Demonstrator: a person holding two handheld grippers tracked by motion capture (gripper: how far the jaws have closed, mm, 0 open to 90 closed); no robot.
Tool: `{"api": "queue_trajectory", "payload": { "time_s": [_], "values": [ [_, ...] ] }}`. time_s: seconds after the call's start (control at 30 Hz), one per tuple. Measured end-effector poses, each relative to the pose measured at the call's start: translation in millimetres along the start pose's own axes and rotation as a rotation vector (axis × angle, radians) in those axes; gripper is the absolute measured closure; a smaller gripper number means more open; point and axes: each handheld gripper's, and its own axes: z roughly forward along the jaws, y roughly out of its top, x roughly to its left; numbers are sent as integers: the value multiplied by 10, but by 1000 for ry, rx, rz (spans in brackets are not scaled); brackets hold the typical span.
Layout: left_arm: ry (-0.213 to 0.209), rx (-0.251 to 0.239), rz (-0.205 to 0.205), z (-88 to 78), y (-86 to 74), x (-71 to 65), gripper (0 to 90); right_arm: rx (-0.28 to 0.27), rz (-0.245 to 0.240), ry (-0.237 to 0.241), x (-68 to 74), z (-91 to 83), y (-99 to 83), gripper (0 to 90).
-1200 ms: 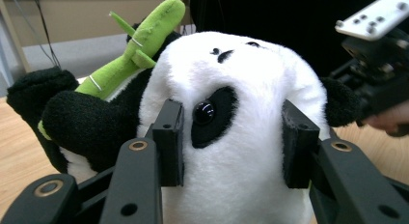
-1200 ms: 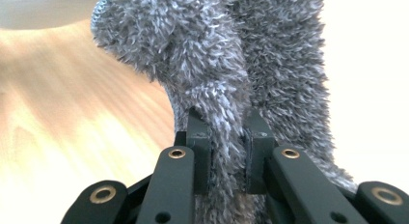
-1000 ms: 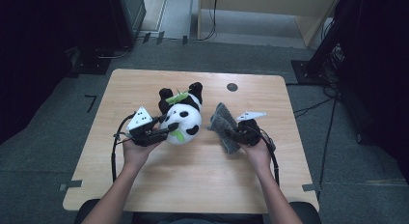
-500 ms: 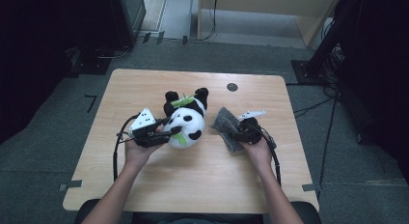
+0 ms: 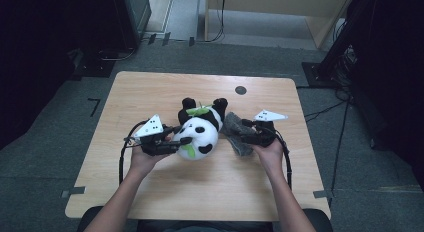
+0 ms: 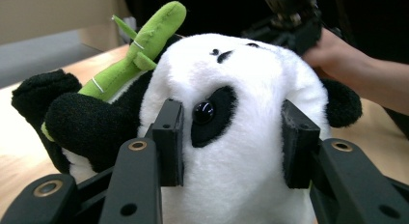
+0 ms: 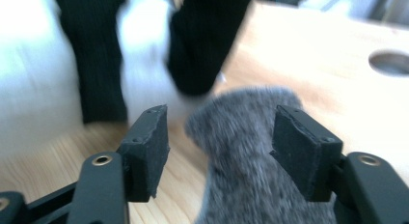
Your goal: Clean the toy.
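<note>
A black-and-white panda plush (image 5: 200,134) with a green bamboo stalk (image 5: 199,111) lies at the middle of the wooden table (image 5: 150,92). My left gripper (image 5: 181,138) is shut on the panda's head (image 6: 231,79), a pad (image 6: 171,137) pressing into each side by the eye; the bamboo stalk (image 6: 140,55) sticks up at the left. A grey fuzzy cloth piece (image 5: 234,136) lies just right of the panda. My right gripper (image 5: 246,134) stands over it. Its jaws have just been opening, and the grey piece (image 7: 251,156) lies loose between the right gripper's (image 7: 222,137) pads.
A round dark hole (image 5: 240,90) sits in the tabletop behind the toys, also seen as the hole (image 7: 390,62) at the right of the right gripper view. Dark equipment stands and cables surround the table on the grey floor.
The right gripper's jaws opened and let go of the grey piece, which has sunk flatter on the table. The panda, held by the left gripper, turned and shifted a little toward the person.
</note>
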Motion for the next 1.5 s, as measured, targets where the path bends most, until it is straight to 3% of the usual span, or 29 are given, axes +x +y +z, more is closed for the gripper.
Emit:
{"api": "queue_trajectory", "payload": {
  "time_s": [0.17,0.3,0.37,0.47,0.53,0.63,0.73,0.9,1.0,1.03,1.13,1.23,1.33,1.5],
  "values": [
    [-69,14,19,40,-13,-27,528,-70,1,84,-9,16,107,310],
    [-141,15,31,52,-20,-41,529,-46,27,125,-66,110,130,289],
    [-152,23,41,69,-24,-57,529,-24,38,161,-87,170,128,292],
    [-163,17,27,70,-38,-25,529,-7,62,180,-104,214,99,405],
    [-175,9,24,60,-47,1,530,-14,85,182,-117,206,103,550],
    [-161,6,-6,48,-48,44,516,3,72,146,-71,203,140,661],
    [-129,24,-37,19,-53,107,428,21,67,93,27,184,227,706],
    [-32,83,-28,27,-104,175,300,-28,78,11,129,84,376,716],
    [25,128,-48,35,-151,235,282,-46,68,-60,161,25,402,715],
    [44,137,-65,28,-168,260,283,-47,53,-109,176,15,399,715],
    [71,112,-99,-43,-194,309,284,-49,28,-196,200,-2,365,714],
    [62,107,-95,-57,-229,257,286,-55,38,-196,189,-2,340,709],
    [64,128,-55,9,-286,135,269,-54,43,-205,188,12,321,699],
    [56,102,-91,137,-346,18,219,-45,26,-210,174,0,266,680]
  ]
}}
